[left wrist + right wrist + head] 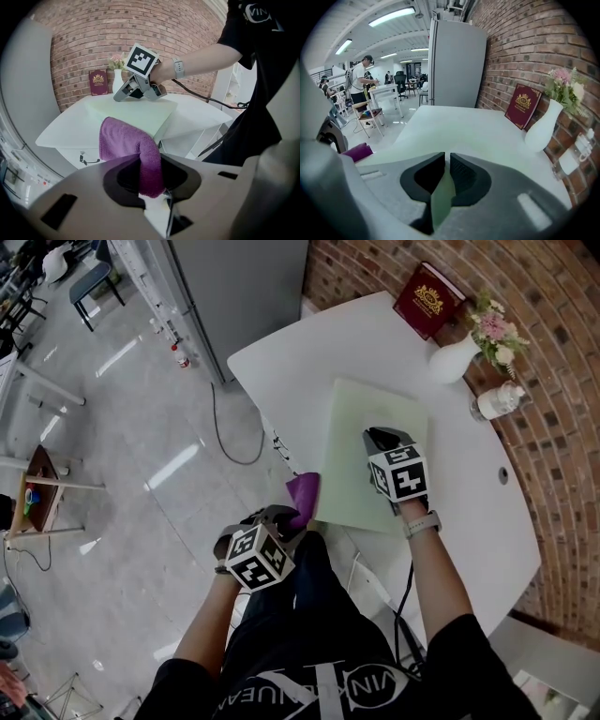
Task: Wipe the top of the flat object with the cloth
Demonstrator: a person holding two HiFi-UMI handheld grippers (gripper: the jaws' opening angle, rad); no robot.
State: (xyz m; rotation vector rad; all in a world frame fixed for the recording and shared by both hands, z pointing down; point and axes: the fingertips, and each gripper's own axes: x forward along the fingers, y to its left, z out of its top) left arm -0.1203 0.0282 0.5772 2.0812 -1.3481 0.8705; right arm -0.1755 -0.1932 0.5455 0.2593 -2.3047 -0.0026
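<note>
Our left hand-held gripper [284, 517] is clamped on the purple cloth [303, 491], low in the frame, just beside the lower left edge of the pale green board [356, 409] on the table [300, 343]. Our right hand-held gripper [380, 439], jaws nearly together and holding nothing, rests on the board's middle.
</note>
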